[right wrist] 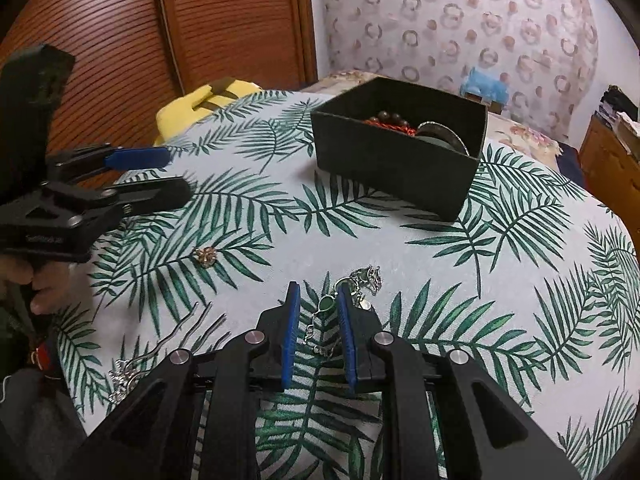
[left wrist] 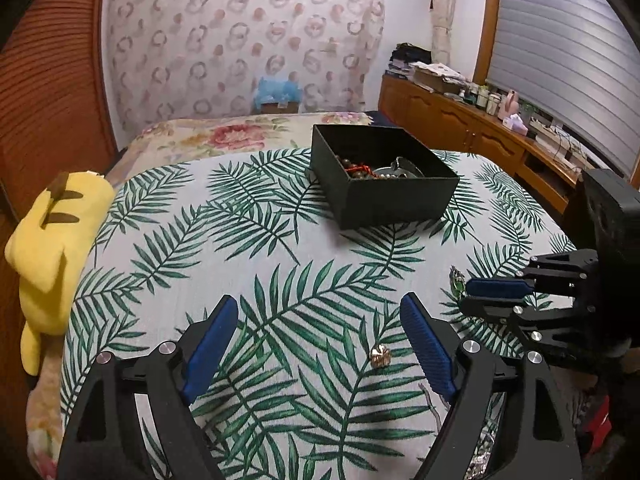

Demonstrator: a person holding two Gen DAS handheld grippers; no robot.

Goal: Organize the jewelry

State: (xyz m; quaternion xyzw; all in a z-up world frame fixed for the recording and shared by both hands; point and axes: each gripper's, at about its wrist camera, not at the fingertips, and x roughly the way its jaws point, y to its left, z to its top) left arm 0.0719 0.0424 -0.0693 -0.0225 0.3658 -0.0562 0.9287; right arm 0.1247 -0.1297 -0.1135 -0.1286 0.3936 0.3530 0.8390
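A black box [left wrist: 400, 200] [right wrist: 392, 168] holding beads and a silver piece stands at the far side of the leaf-print cloth [left wrist: 240, 240]. A small gold flower piece [left wrist: 380, 356] [right wrist: 206, 257] lies on the cloth just ahead of my left gripper [left wrist: 319, 304] [right wrist: 178, 176], which is wide open and holds nothing. My right gripper [right wrist: 319, 290] [left wrist: 464, 295] is low over a silver chain with green stones [right wrist: 368, 276] [left wrist: 458, 280]. Its jaws stand narrowly apart, with part of the chain lying loose between them. A silver hairpin [right wrist: 168, 340] rests near the front edge.
A yellow plush toy [left wrist: 56, 240] [right wrist: 208, 96] hangs at the left edge of the cloth. Beyond it stands a slatted wooden door [right wrist: 232, 20]. A cluttered wooden sideboard [left wrist: 460, 120] runs along the right. A person's hand [right wrist: 36, 284] grips the left gripper's handle.
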